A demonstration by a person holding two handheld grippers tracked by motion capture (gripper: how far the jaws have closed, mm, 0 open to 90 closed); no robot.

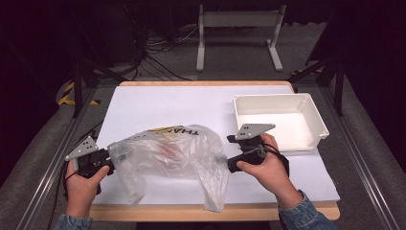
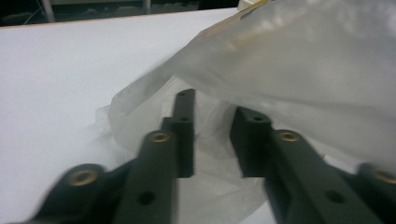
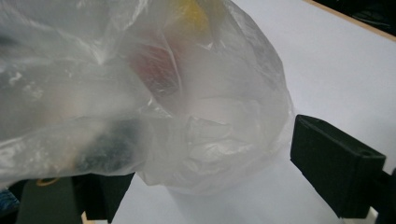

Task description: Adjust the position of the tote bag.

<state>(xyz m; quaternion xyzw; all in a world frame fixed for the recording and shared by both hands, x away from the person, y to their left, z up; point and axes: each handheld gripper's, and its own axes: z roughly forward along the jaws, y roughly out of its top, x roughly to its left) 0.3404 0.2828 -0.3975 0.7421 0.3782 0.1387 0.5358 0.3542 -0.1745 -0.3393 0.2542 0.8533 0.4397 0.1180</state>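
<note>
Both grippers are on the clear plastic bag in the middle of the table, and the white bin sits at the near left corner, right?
Not quite: the white bin sits at the far right of the table, as the high view shows. The rest holds: the left gripper and right gripper are at either end of the clear plastic bag in the middle.

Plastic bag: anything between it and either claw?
Nothing visible does. The plastic bag hangs directly between the left claw and the right claw; its film lies in both gaps. Both sets of jaws stand apart, with no pad pressing on it. The white bin sits off to the side.
</note>
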